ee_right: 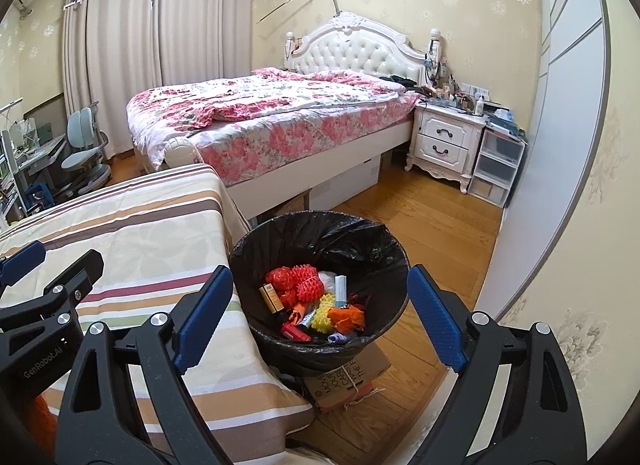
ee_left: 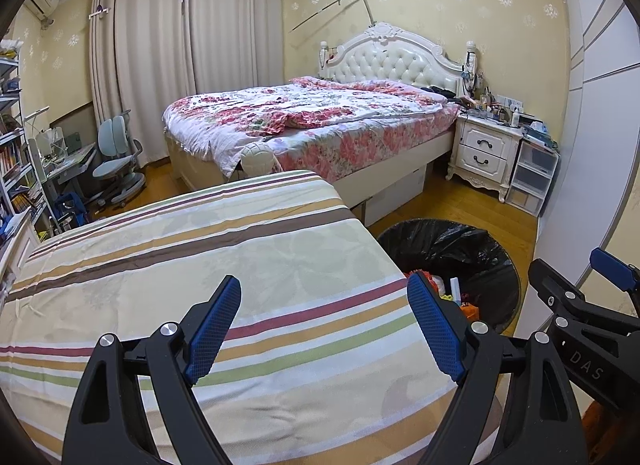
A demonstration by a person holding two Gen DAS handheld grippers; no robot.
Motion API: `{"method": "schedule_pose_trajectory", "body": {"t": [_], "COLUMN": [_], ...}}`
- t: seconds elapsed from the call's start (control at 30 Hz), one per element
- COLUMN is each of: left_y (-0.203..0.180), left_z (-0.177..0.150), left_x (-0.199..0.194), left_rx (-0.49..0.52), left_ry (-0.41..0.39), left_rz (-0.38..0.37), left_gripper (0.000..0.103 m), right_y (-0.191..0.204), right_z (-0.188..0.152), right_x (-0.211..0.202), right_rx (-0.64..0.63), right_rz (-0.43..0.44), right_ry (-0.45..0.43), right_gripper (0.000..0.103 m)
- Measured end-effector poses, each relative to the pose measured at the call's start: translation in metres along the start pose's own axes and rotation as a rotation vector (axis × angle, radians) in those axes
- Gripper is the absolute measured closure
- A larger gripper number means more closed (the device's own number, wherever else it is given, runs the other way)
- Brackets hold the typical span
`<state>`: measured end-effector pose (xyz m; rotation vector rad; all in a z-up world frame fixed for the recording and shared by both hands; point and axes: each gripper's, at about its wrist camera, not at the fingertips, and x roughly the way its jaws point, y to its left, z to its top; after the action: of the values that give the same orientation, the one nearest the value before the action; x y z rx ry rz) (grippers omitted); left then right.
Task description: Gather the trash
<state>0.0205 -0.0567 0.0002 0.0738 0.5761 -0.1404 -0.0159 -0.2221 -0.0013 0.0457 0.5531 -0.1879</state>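
Note:
A round bin with a black liner point(ee_right: 320, 241) stands on the wood floor beside a striped-cloth surface point(ee_right: 152, 233). Inside lie several pieces of trash point(ee_right: 316, 301): red and yellow foam nets, orange wrappers, a small box, a white tube. My right gripper point(ee_right: 316, 317) is open and empty, held above the bin. My left gripper point(ee_left: 324, 325) is open and empty over the striped cloth point(ee_left: 208, 265), with the bin point(ee_left: 452, 249) to its right. The right gripper's body point(ee_left: 592, 305) shows at the left wrist view's right edge.
A flattened cardboard box point(ee_right: 352, 377) lies under the bin. A bed with a floral quilt point(ee_left: 312, 113) stands beyond. A white nightstand point(ee_left: 484, 153) and plastic drawers point(ee_left: 532, 173) stand right of it. A desk chair point(ee_left: 116, 161) and shelves point(ee_left: 16, 153) are at left.

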Motion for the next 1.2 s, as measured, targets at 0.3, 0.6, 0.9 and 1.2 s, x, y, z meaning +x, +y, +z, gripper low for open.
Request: {"method": "schedule_pose_trajectory", "body": {"t": [0.3,0.6,0.9,1.2], "left_y": [0.0032,0.0038,0.004,0.0036], "left_z": [-0.0029,-0.0032,-0.0034,-0.0044], "left_x": [-0.0028,-0.0027,-0.0028,-0.0032], "left_rx": [-0.009,-0.01,-0.011,-0.013], "left_ry": [-0.004,-0.002,-0.001,0.001], "left_rz": [0.007,0.006,0.006,0.003], "left_gripper": [0.02,0.02,0.02,0.02], "right_y": [0.0013,0.0022,0.0023,0.0021], "right_z": [0.0006,0.0016,0.0017,0.001], "right_x": [-0.0043,-0.0056,-0.0057,-0.0054], "right_rx": [-0.003,-0.003,-0.004,-0.005], "right_rz": [0.003,0.004,0.003,0.003], "right_ry": [-0.006,-0.007,-0.006,-0.007], "right_gripper": [0.016,0.016,0.016,0.016]}}
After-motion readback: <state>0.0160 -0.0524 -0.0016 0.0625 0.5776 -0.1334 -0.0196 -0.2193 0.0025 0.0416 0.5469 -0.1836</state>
